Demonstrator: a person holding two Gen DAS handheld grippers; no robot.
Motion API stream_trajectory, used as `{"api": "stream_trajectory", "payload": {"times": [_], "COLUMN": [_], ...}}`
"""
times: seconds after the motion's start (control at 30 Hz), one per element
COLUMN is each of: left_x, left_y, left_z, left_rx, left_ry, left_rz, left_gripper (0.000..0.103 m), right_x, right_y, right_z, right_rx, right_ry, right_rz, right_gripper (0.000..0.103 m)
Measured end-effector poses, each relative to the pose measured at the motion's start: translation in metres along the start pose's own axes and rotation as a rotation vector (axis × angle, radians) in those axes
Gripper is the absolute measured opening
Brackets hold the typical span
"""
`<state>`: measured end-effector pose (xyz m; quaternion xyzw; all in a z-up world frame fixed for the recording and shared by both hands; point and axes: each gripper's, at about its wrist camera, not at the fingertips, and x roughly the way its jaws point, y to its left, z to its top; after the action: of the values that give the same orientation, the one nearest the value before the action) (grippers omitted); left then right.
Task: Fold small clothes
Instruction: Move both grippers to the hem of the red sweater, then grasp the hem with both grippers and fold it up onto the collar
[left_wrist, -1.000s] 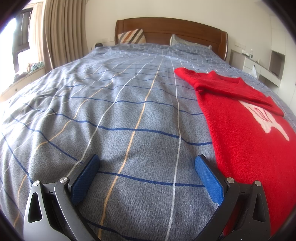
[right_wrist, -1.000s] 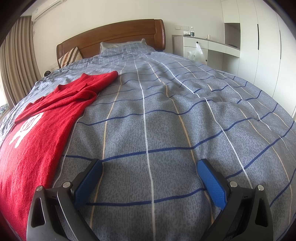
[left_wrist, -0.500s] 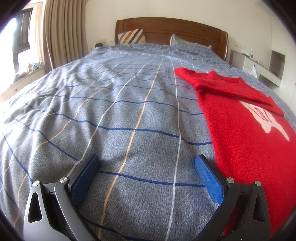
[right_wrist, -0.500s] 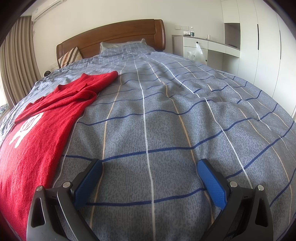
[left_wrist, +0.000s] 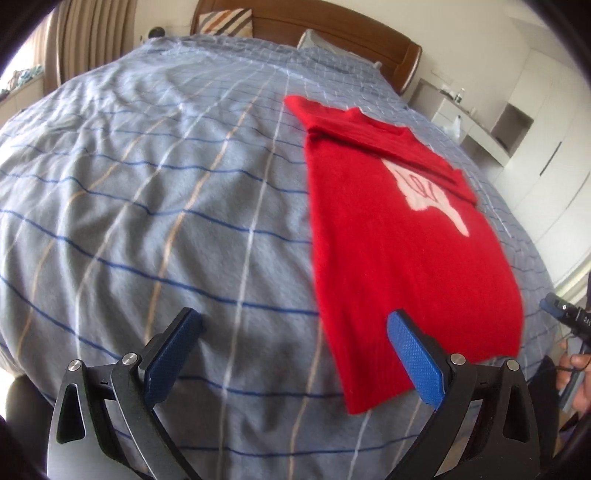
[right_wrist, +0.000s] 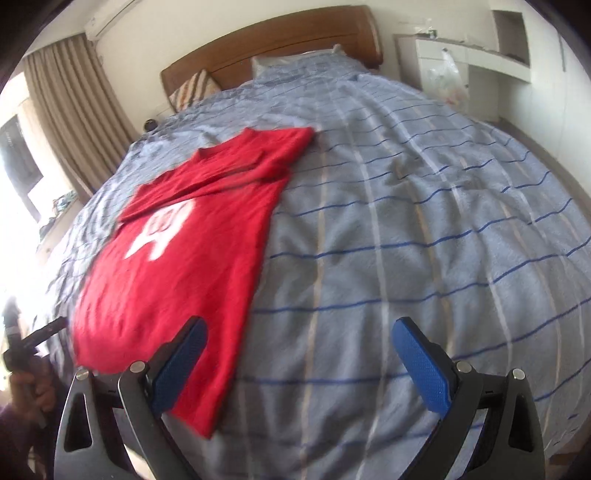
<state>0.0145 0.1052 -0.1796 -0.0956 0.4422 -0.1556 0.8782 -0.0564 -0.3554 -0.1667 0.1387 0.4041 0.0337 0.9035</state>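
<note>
A red knit top (left_wrist: 399, 236) with a white print lies flat on the bed, sleeves folded across its chest, hem toward me. It also shows in the right wrist view (right_wrist: 192, 251). My left gripper (left_wrist: 295, 354) is open and empty, raised above the bed near the hem's left corner. My right gripper (right_wrist: 301, 362) is open and empty, raised above the bed near the hem's right corner. Each gripper shows at the edge of the other's view, held in a hand.
The grey-blue checked bedspread (left_wrist: 147, 192) covers the whole bed. A wooden headboard (right_wrist: 280, 40) and pillows are at the far end. Curtains (right_wrist: 74, 118) hang at the left; a white desk and cabinets (right_wrist: 480, 66) stand at the right.
Both grippers have lifted and pulled back from the bedspread, so the views now look down on the whole top and its hem. Both stay open.
</note>
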Motion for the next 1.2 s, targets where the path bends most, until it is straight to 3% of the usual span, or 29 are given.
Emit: {"api": "stream_trajectory", "payload": {"times": [0.07, 0.13, 0.17, 0.23, 0.3, 0.33, 0.37, 0.4, 0.5, 0.73, 0.87, 1.0, 1.2], "left_x": [0.009, 0.017, 0.018, 0.017, 0.017, 0.016, 0.018, 0.018, 0.012, -0.017, -0.023, -0.036, -0.017], "left_y": [-0.010, -0.019, -0.022, -0.023, -0.020, -0.020, -0.020, -0.021, -0.024, -0.019, -0.018, -0.019, -0.033], "left_z": [-0.006, -0.010, -0.011, -0.011, -0.009, -0.010, -0.009, -0.011, -0.012, -0.024, -0.023, 0.017, 0.134], "left_rx": [0.001, 0.019, 0.030, 0.026, 0.004, -0.001, -0.007, -0.013, -0.012, 0.037, 0.024, -0.059, -0.101], "left_ry": [0.038, 0.059, 0.055, 0.062, 0.090, 0.109, 0.128, 0.140, 0.124, 0.107, 0.122, 0.084, -0.009], "left_rz": [-0.032, -0.008, 0.013, 0.015, -0.013, -0.033, -0.054, -0.073, -0.073, -0.063, -0.069, -0.148, -0.222], "left_gripper": [0.093, 0.085, 0.082, 0.074, 0.041, 0.031, 0.014, 0.007, 0.002, 0.001, 0.001, 0.001, 0.001], "right_x": [0.005, 0.019, 0.028, 0.044, 0.049, 0.052, 0.054, 0.057, 0.056, 0.016, 0.010, 0.002, 0.005], "right_y": [0.014, 0.021, 0.022, 0.022, 0.025, 0.028, 0.031, 0.033, 0.034, 0.041, 0.045, 0.034, 0.018], "right_z": [-0.016, -0.032, -0.038, -0.046, -0.047, -0.046, -0.045, -0.044, -0.043, -0.043, -0.051, -0.024, 0.080], "right_rx": [0.004, 0.021, 0.030, 0.061, 0.080, 0.072, 0.058, 0.046, 0.042, -0.018, -0.020, 0.077, 0.178], "right_ry": [0.080, 0.149, 0.172, 0.209, 0.203, 0.214, 0.230, 0.256, 0.265, 0.222, 0.234, 0.176, -0.013], "right_rz": [0.095, 0.151, 0.157, 0.155, 0.179, 0.200, 0.206, 0.213, 0.218, 0.111, 0.103, 0.196, 0.341], "right_gripper": [0.099, 0.093, 0.085, 0.081, 0.072, 0.046, 0.007, 0.005, 0.004, 0.003, 0.003, 0.003, 0.003]}}
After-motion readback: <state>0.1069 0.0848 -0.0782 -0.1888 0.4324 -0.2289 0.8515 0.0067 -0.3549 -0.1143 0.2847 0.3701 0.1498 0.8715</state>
